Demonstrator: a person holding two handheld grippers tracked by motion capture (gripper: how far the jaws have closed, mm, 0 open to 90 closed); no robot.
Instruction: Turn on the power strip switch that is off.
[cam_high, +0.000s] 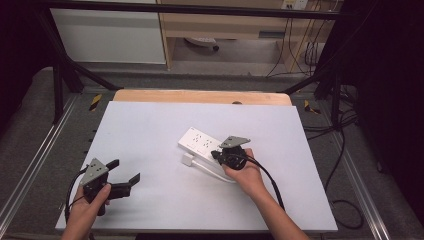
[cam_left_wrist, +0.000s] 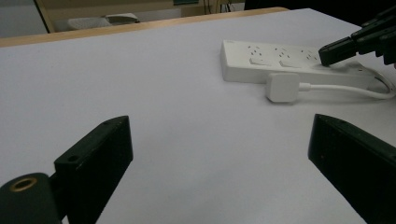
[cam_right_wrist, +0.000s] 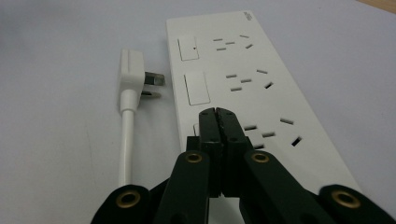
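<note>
While the left tongs (cam_high: 126, 171) gape idle at the near left, the clenched, empty right tongs (cam_right_wrist: 216, 113) press their tips onto the strip's (cam_high: 199, 142) near switch, strip running away mid-worktop (cam_high: 150, 130), plug (cam_high: 187, 159) just left.

No readable text; power strip (cam_right_wrist: 243, 74) mark too blurred.
</note>
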